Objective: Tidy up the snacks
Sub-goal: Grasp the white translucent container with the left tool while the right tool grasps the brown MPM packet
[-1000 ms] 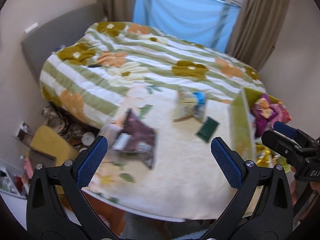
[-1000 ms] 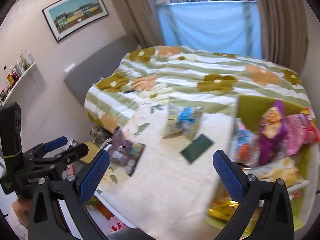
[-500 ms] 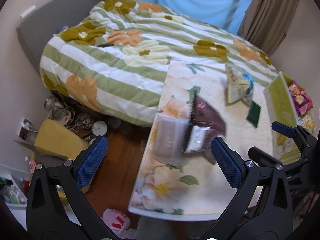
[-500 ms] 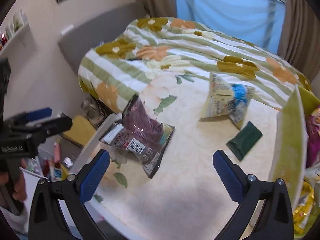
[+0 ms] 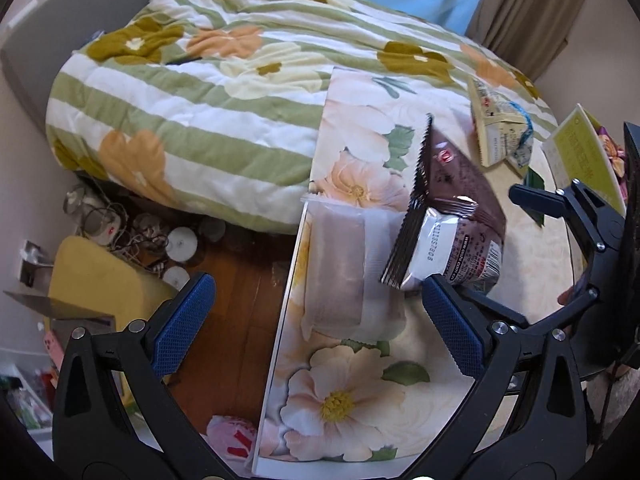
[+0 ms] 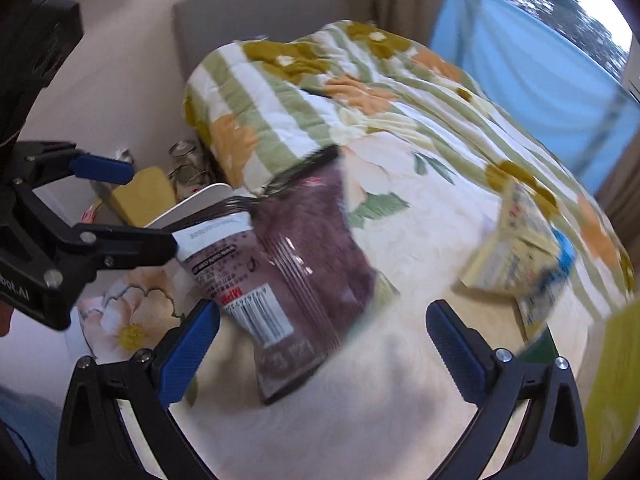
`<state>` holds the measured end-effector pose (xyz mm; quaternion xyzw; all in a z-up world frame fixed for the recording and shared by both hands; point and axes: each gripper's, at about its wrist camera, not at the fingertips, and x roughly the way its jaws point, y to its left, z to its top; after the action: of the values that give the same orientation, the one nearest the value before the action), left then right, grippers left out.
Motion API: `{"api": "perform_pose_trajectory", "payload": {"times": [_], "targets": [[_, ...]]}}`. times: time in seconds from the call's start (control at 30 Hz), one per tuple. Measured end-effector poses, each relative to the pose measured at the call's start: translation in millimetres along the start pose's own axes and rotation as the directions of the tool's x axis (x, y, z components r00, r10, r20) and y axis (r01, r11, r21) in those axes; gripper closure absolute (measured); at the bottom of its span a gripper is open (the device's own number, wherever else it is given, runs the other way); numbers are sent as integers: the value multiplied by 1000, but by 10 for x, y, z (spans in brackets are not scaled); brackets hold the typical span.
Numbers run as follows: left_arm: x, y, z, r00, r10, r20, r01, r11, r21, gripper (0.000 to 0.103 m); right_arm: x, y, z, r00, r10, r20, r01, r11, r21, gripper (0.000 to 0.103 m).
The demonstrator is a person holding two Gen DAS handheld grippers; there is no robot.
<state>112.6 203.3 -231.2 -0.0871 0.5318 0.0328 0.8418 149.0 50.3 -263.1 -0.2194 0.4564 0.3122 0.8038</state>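
Observation:
A brown snack packet [image 5: 452, 216] [image 6: 304, 248] lies on the floral table [image 5: 352, 400], its white end resting on a translucent pack [image 5: 340, 272] at the table's left edge. My left gripper [image 5: 318, 324] [image 6: 150, 206] is open, straddling the translucent pack, and its right fingertip touches the brown packet's white end. My right gripper [image 6: 322, 336] [image 5: 544, 248] is open just in front of the brown packet, holding nothing. A pale yellow and blue packet [image 5: 500, 128] [image 6: 516, 256] lies further back. A small dark green packet [image 5: 534, 184] lies beside the green box [image 5: 580, 160] [image 6: 616, 360].
A bed with a green-striped floral quilt [image 5: 200, 120] borders the table's far and left side. Left of the table the wooden floor [image 5: 240, 280] holds cables, round objects, a yellow cushion [image 5: 92, 276] and a pink bag [image 5: 232, 436]. Curtains and blue fabric hang behind.
Both grippers swung left and closed in on the brown packet. My left gripper came down to the table's left edge. The green box slid to the right border of both views.

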Motion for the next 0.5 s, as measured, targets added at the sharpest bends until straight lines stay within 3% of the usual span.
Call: {"api": "perform_pose_trajectory", "payload": {"times": [0.2, 0.27, 0.3, 0.5], "targets": [[80, -5, -2, 1000, 21, -14, -22, 1000, -18, 1, 180, 38, 36, 999, 25, 20, -23, 997, -69, 1], [87, -26, -4, 1000, 26, -16, -26, 999, -22, 1, 208, -1, 41, 999, 30, 23, -28, 998, -56, 7], [93, -47, -7, 999, 29, -16, -30, 999, -21, 1, 234, -40, 44, 1000, 27, 15, -26, 999, -40, 18], [148, -232, -19, 998, 65, -15, -64, 998, 24, 1, 219, -213, 25, 999, 26, 26, -27, 999, 38, 36]]}}
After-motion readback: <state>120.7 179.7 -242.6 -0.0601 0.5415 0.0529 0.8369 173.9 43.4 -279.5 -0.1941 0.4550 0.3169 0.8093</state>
